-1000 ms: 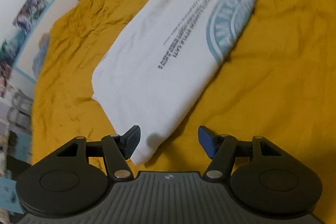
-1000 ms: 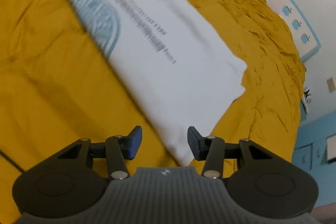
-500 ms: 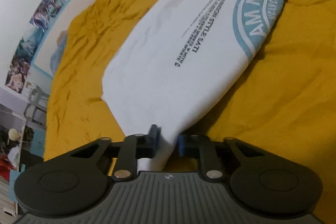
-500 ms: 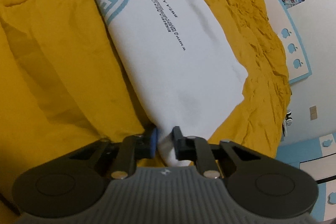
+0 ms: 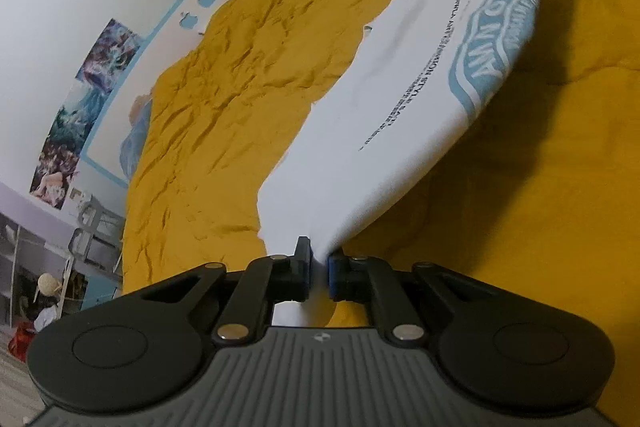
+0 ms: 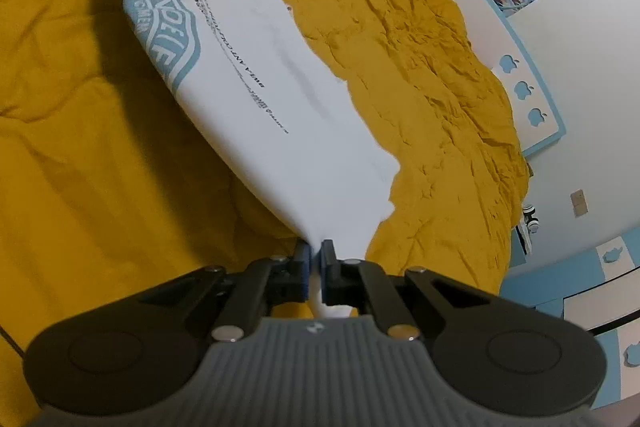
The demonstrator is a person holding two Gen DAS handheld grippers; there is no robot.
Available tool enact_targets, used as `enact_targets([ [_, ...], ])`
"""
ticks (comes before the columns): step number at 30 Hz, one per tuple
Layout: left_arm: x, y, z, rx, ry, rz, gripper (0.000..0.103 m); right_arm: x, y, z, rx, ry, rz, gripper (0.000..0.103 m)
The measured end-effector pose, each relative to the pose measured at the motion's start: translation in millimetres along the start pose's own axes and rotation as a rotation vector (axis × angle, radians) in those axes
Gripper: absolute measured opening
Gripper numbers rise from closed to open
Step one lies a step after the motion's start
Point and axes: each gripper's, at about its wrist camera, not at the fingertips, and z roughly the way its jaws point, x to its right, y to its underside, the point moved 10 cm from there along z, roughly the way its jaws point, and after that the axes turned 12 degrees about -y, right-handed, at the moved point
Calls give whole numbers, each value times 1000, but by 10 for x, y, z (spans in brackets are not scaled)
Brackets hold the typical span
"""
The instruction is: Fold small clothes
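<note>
Fingers (image 5: 304, 269) hide the pinched shirt (image 5: 400, 99) corner.

The wrinkled mustard-yellow bedspread (image 5: 248, 99) lies bare on both sides of the folded white T-shirt with a light-blue round print (image 5: 400, 115), so a gripper could pass low over the cloth to either side. In the right wrist view the same open yellow cloth (image 6: 80, 147) spreads wide to the left. Beyond the far edge of the bed, the white wall with a blue-framed panel and posters (image 5: 80, 27) closes off that side.
</note>
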Motion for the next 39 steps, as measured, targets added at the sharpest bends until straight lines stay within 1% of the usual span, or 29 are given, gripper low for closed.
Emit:
enact_targets([
  [3,52,129,-273,4,65,29,8,-222,105,-274,-11,-41,-32,0],
  [6,193,290,-543,0,124,67,8,-517,266,-528,-30,-110,-41,0],
  [9,369,441,-677,-19,176,85,8,-812,440,-648,-59,-164,-41,0],
  [14,660,667,-504,-66,222,94,8,-1096,663,-418,-101,-209,-11,0],
  [16,725,714,-410,-85,244,78,8,-1178,721,-317,-110,-223,5,0],
  [19,734,736,-329,-116,270,35,8,-1197,767,-258,-109,-238,51,0],
  [20,717,734,-326,-122,282,23,9,-1199,777,-259,-107,-239,55,0],
  [22,643,743,-330,-140,297,1,21,-1194,789,-314,-114,-248,61,3],
  [23,601,762,-336,-156,308,-13,25,-1164,790,-328,-114,-251,68,3],
  [24,539,786,-333,-176,320,-20,31,-1148,804,-378,-113,-259,79,6],
  [25,489,809,-342,-189,318,-19,38,-1111,817,-434,-108,-268,97,8],
  [26,433,829,-359,-199,314,-11,42,-1066,818,-487,-97,-266,112,11],
  [27,367,831,-363,-201,309,-6,49,-997,810,-524,-82,-259,131,12],
  [29,222,794,-363,-193,313,-35,51,-848,776,-627,-39,-255,188,12],
  [31,60,723,-327,-191,333,-90,54,-691,732,-714,3,-259,252,13],
  [33,-52,652,-292,-195,343,-135,56,-563,671,-754,34,-260,298,17],
  [35,-100,577,-278,-182,361,-147,57,-419,604,-727,52,-256,331,21],
  [37,-146,478,-257,-159,381,-157,57,-249,546,-636,47,-236,358,21],
  [39,-211,372,-243,-139,417,-206,57,-111,503,-549,49,-227,403,22],
])
